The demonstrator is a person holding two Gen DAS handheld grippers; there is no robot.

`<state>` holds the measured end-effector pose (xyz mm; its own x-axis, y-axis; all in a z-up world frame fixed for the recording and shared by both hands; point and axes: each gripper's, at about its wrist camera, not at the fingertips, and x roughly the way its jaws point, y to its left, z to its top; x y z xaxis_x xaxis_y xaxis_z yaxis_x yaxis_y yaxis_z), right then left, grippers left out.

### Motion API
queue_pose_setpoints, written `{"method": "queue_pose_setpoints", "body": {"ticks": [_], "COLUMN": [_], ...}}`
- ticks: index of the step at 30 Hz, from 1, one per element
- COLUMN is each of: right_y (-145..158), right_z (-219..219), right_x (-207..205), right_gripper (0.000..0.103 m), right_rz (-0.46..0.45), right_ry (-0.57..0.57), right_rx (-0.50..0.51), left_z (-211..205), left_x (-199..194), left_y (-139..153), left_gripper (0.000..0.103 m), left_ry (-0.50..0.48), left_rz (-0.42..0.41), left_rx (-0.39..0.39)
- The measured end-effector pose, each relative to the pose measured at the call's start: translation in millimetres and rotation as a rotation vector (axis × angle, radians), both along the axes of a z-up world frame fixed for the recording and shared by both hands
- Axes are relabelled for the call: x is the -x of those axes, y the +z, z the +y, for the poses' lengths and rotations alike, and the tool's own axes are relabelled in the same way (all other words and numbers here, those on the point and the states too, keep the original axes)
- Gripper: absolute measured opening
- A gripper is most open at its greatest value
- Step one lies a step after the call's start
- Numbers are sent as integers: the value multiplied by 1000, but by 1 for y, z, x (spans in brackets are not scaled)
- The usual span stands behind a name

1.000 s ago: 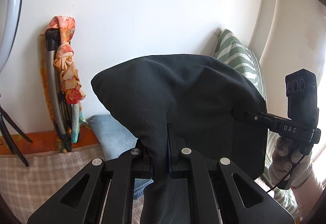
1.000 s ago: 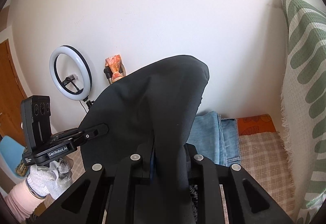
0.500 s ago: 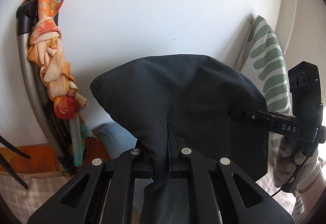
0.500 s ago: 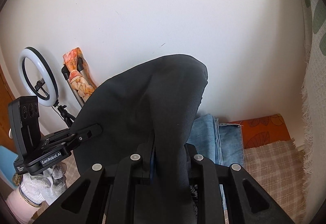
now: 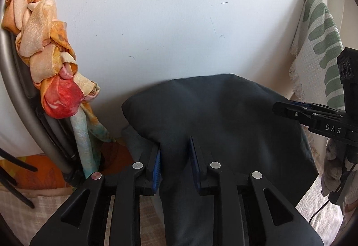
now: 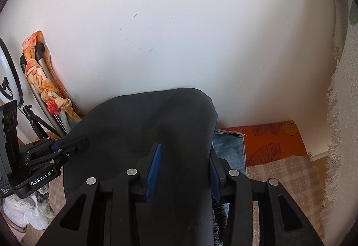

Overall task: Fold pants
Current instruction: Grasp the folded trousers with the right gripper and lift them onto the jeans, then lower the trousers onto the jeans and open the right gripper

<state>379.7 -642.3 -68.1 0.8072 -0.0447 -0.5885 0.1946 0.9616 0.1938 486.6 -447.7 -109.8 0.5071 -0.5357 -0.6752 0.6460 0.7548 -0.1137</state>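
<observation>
Both grippers have dropped toward the wall and loosened since a second ago, when each pinched the cloth tight. At left, an orange scarf [image 5: 51,62] hangs knotted on a folded frame. The left gripper [image 5: 175,156] is opening, the black pants [image 5: 223,116] draped loosely between its blue pads. The right gripper [image 6: 182,164] is opening too, pants between its jaws, above folded jeans [image 6: 228,147].

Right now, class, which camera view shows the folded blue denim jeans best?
The right wrist view: the folded blue denim jeans show their frayed hem beside the orange leaf-print cloth. The left wrist view shows only a shadowed sliver under the black pants.
</observation>
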Motion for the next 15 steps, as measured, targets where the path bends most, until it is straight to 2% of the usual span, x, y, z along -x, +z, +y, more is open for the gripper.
{"method": "queue_pose_setpoints", "body": {"ticks": [1, 3, 12, 15], "right_y": [2, 7, 19, 26], "right_z": [-2, -3, 15, 31], "right_x": [4, 12, 46, 64], "right_gripper": [53, 54, 58, 63], "right_rz": [-12, -27, -41, -59], "right_ry": [-4, -10, -36, -40], "right_rx": [-9, -7, 40, 59], "left_z": [3, 7, 34, 38], "left_x": [3, 10, 46, 61], "left_y": [3, 9, 40, 53], "left_gripper": [42, 46, 46, 46], "left_ry": [5, -3, -44, -53], "left_rz": [-15, -37, -52, -44], "left_rx": [0, 7, 42, 61]}}
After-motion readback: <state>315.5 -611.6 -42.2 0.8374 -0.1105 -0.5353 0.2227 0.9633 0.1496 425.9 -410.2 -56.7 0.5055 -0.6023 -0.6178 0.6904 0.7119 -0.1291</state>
